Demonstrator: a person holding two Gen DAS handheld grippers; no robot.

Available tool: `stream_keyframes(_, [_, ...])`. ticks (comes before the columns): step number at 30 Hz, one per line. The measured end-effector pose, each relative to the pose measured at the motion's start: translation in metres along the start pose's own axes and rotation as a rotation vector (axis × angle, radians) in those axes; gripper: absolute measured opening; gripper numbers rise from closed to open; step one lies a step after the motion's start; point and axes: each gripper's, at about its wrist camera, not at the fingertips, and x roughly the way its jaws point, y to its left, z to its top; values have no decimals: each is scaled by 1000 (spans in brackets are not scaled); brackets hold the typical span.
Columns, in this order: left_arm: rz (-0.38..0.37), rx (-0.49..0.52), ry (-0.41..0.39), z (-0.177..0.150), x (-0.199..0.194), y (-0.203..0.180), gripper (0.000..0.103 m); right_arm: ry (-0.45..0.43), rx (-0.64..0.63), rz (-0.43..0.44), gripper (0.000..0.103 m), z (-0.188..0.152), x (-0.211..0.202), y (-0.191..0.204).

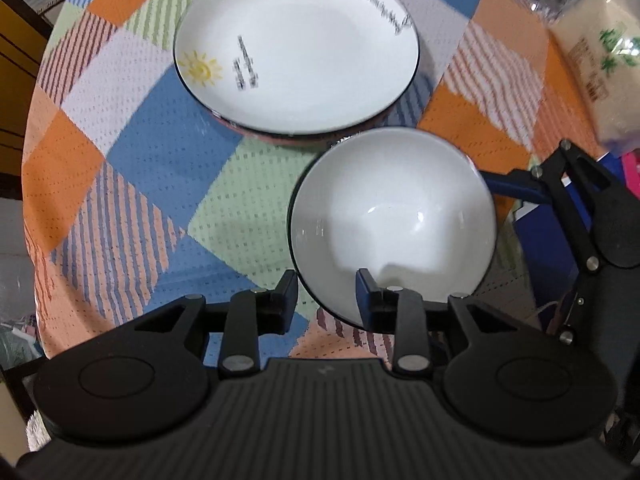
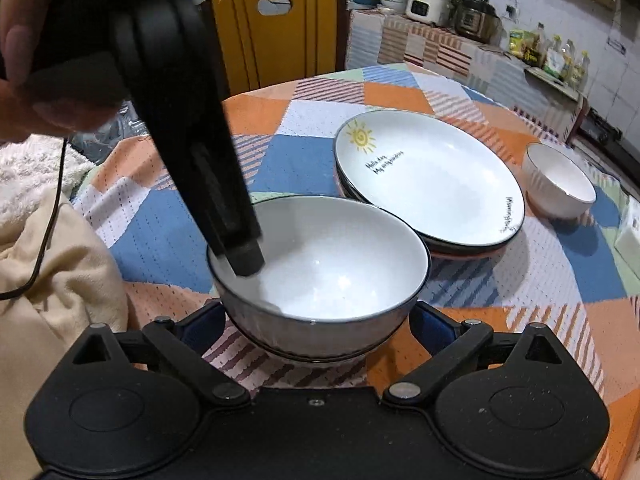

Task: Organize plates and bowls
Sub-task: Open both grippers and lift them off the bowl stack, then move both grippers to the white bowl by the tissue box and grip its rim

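A white bowl with a dark rim [image 1: 394, 216] [image 2: 320, 256] stands on the chequered cloth. My left gripper [image 1: 326, 294] straddles its near rim, one finger inside and one outside, with a gap still showing. It shows in the right wrist view as a black finger [image 2: 246, 256] dipping into the bowl. My right gripper [image 2: 320, 320] is open with its fingers on either side of the bowl's base. A stack of white plates with a sun drawing [image 1: 298, 46] [image 2: 430, 180] sits just behind the bowl. A second white bowl [image 2: 560, 180] stands to the right of the plates.
The round table [image 1: 132, 152] carries a patchwork cloth. A clear bag with green print [image 1: 600, 60] lies at its right. A yellow chair [image 2: 276, 32] stands behind the table. Cream fabric [image 2: 48, 240] lies at the left edge.
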Motion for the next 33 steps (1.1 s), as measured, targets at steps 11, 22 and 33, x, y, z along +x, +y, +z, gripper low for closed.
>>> stream_keyframes(11, [-71, 9, -130, 18, -53, 4, 32, -112, 116, 26, 100, 6, -44, -43])
stream_keyframes(22, [-147, 13, -316, 71, -87, 4, 32, -182, 248, -18, 92, 42, -68, -116])
stream_keyframes(33, [-142, -35, -431, 144, -55, 27, 32, -146, 489, -90, 71, 75, -23, -209])
